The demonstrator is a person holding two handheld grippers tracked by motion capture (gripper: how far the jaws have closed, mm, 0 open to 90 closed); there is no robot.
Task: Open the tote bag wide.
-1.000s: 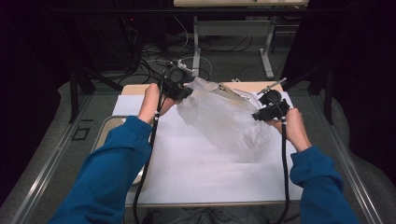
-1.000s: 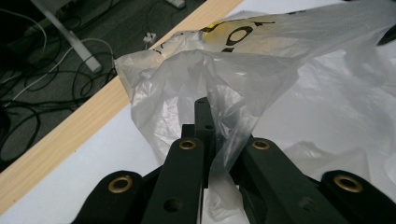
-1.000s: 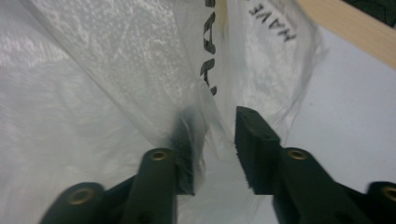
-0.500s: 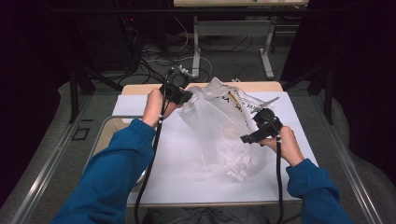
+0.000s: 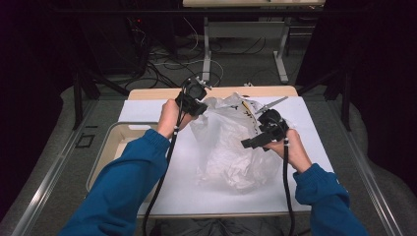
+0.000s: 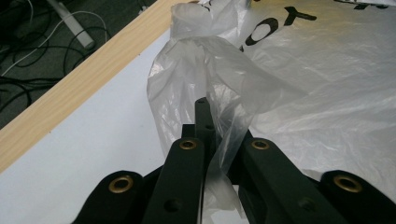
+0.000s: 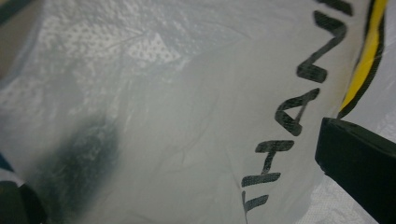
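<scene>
So the clear plastic bag [image 5: 231,142] with black lettering sits crumpled mid-frame in the high view, on the white table sheet [image 5: 172,172]. The left gripper [image 5: 193,98], just upper left of the bag, is clenched on a twisted bit of its edge. The right gripper [image 5: 260,137], at the bag's right side, has just been opening and now stands released, plastic right in front of it. A beige bin [image 5: 105,147] sits at the left.

Open white sheet left of and in front of the plastic bag [image 5: 231,147], tray [image 5: 105,147] blocking farther left
</scene>
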